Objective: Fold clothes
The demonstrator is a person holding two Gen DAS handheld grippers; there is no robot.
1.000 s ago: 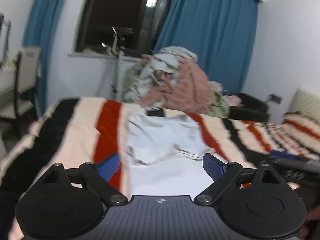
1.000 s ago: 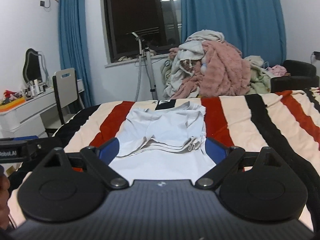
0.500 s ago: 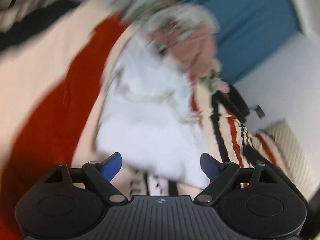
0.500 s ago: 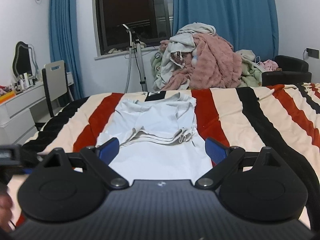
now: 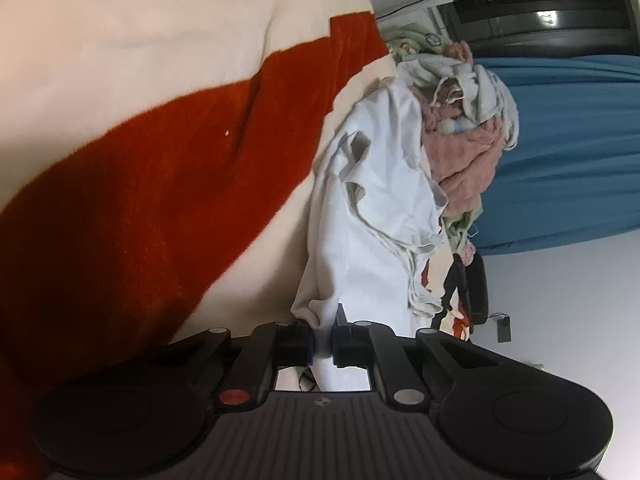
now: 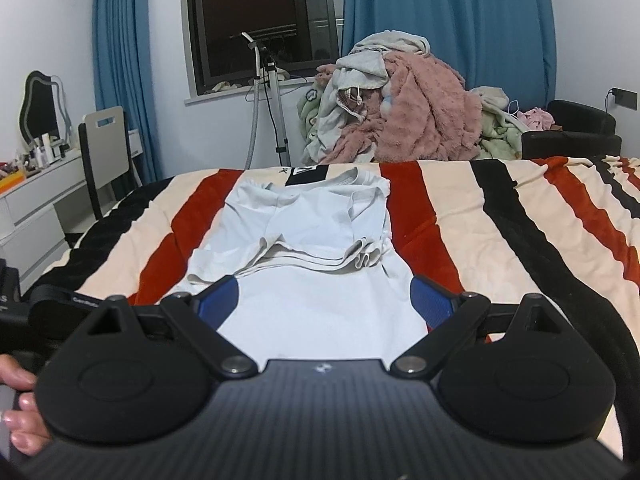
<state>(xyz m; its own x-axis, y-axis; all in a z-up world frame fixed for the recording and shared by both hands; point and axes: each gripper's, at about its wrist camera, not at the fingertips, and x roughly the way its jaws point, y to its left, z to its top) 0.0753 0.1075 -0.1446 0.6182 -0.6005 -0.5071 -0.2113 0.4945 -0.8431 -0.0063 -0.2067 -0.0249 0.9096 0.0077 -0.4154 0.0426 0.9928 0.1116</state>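
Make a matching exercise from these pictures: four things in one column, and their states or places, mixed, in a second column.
Things:
1. left tongs
2. right tongs
3. white T-shirt
4. pink fleece blanket

States or places:
A. open, above the shirt's near hem
B. heaped with laundry beyond the bed
C. shut on a corner of white cloth
D. spread on the striped blanket, sleeves folded in

Pairs: 1-C, 2-A, 3-D, 4-B

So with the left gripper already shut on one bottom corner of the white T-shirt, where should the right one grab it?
Probably the opposite bottom corner of the white T-shirt, beside the open right gripper's right finger, approached low from the near hem edge: the hem lies flat, and the left gripper pinches the matching corner.
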